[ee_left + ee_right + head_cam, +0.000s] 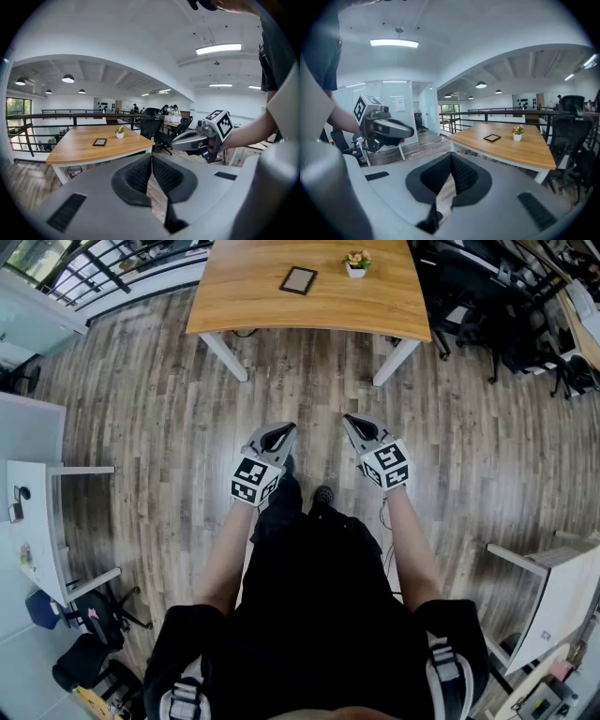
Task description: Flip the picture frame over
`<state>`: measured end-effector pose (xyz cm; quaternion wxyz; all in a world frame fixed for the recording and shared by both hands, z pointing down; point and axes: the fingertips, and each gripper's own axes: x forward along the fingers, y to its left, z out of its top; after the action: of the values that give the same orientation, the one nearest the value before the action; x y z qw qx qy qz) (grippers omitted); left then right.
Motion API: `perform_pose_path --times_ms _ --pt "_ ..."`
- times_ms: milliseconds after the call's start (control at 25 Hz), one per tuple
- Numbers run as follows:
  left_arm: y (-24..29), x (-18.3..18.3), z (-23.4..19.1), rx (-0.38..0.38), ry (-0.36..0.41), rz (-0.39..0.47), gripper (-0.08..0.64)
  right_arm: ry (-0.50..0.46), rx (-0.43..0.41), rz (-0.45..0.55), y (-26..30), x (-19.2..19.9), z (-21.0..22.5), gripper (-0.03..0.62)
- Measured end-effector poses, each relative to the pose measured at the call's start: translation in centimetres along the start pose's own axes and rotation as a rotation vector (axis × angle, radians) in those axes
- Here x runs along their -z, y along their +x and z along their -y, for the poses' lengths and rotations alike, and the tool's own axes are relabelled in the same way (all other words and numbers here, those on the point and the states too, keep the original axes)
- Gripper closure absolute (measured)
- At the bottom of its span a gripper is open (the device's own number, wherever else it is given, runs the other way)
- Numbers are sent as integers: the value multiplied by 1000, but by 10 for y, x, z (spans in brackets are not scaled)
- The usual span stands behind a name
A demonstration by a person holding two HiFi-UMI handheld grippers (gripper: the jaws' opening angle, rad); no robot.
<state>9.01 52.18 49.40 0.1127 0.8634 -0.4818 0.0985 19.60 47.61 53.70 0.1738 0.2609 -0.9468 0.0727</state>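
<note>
A small dark picture frame lies flat on the wooden table far ahead, beside a little potted flower. It also shows as the picture frame in the left gripper view and the picture frame in the right gripper view. My left gripper and right gripper hover over the floor well short of the table, side by side. Both are shut with nothing between their jaws. The left gripper sees the right one at its right; the right gripper sees the left one at its left.
Wooden plank floor lies between me and the table. Black office chairs stand to the table's right. A white desk is at my left and another white table at my right. A railing runs at far left.
</note>
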Motion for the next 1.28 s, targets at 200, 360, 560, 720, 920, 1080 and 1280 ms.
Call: perform_pose_path --times_ms 200,360,560,720,920,1080,1280 --pt "-2 1 -2 -3 5 -7 535 3 4 4 0 -2 0 586" --pt "-3 4 -4 -3 -2 -9 537 13 7 0 0 2 -1 585" --pt "1 1 -6 2 -4 -3 537 26 20 -1 1 2 3 586" --pt "2 -1 -12 10 -2 0 535 46 38 6 6 -1 5 586" --pt "9 0 -27 20 -15 -6 535 67 52 8 18 -5 10 584" --pt "13 -7 -44 27 -19 13 535 59 58 17 27 -13 10 584" --pt "17 -21 -73 -7 -32 66 425 65 71 62 40 -28 18 352"
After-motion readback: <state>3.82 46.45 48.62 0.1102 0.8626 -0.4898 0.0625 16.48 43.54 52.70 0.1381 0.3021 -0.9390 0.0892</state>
